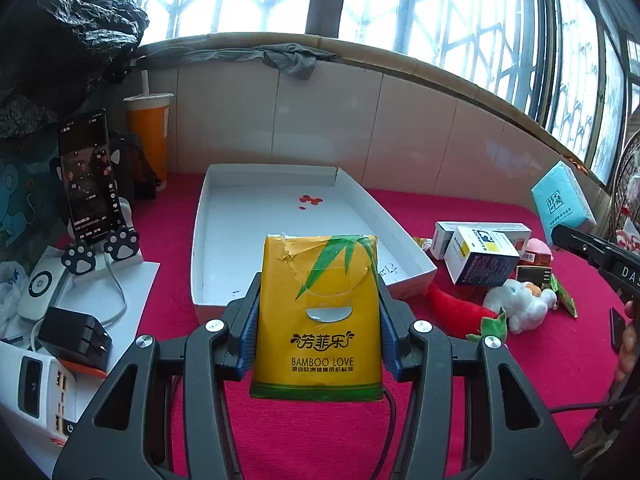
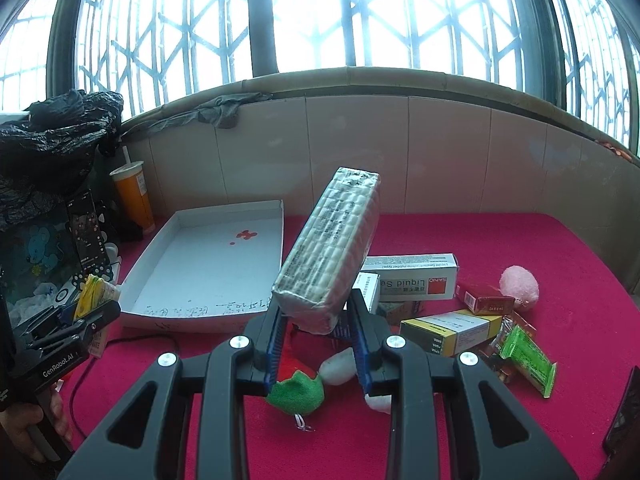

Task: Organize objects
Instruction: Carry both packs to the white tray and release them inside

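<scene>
My left gripper [image 1: 318, 304] is shut on a yellow tissue pack [image 1: 318, 320] printed BAMBOO LOVE, held upright above the red cloth just in front of the white cardboard tray [image 1: 224, 240]. My right gripper [image 2: 316, 316] is shut on a light blue tissue pack [image 2: 328, 248], which shows its grey printed side and tilts up toward the tray [image 2: 160, 276]. That pack also shows at the right of the left wrist view [image 1: 562, 200]. The tray holds nothing but red spots.
Right of the tray lie several medicine boxes [image 2: 416, 282], a red box [image 2: 484, 298], a pink plush [image 2: 519, 283], green snack packets [image 2: 526, 354], and red-and-white plush toys [image 1: 520, 304]. A phone on a stand [image 1: 90, 178], chargers [image 1: 74, 336] and an orange cup [image 1: 150, 136] stand at the left.
</scene>
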Tool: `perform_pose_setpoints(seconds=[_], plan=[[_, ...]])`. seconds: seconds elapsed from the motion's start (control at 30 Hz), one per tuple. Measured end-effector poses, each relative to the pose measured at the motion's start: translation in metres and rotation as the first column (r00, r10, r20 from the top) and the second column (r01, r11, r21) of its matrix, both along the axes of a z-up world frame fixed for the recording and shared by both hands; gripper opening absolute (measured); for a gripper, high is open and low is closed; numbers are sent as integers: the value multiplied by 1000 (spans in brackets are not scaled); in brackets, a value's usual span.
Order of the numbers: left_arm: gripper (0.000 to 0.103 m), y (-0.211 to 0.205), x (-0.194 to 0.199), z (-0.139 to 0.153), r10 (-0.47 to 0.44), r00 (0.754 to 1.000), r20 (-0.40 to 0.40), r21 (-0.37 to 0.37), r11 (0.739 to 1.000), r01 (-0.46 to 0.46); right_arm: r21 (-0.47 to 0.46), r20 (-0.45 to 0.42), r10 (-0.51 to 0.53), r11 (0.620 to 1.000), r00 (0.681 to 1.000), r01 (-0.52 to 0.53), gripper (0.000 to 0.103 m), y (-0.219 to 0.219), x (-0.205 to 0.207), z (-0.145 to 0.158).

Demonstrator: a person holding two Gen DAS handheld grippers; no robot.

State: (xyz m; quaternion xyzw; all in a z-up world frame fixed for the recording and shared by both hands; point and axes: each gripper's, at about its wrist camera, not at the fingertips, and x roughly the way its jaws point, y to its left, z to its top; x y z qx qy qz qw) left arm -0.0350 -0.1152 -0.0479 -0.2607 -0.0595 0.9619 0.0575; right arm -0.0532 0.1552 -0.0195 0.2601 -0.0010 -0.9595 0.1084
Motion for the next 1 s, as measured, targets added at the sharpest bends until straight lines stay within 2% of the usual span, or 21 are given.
perform_pose_setpoints(seconds=[0.33, 0.63, 0.83, 1.0], plan=[[49, -12, -7, 2, 27, 1000, 0, 4, 1000, -27, 21, -17, 46, 999, 999, -46, 30, -26, -15, 5], [49, -16, -26, 17, 31, 999, -15, -32, 999, -32, 35, -2, 105, 994, 994, -105, 30, -51, -32, 6], [49, -23, -48, 24, 53, 999, -5, -3, 999, -53, 34, 19, 144, 989, 989, -144, 30, -68, -48, 7], [49, -29, -67, 23, 60, 998, 33, 35, 998, -61, 8, 79, 178, 984, 981, -180, 31, -81, -66, 3]])
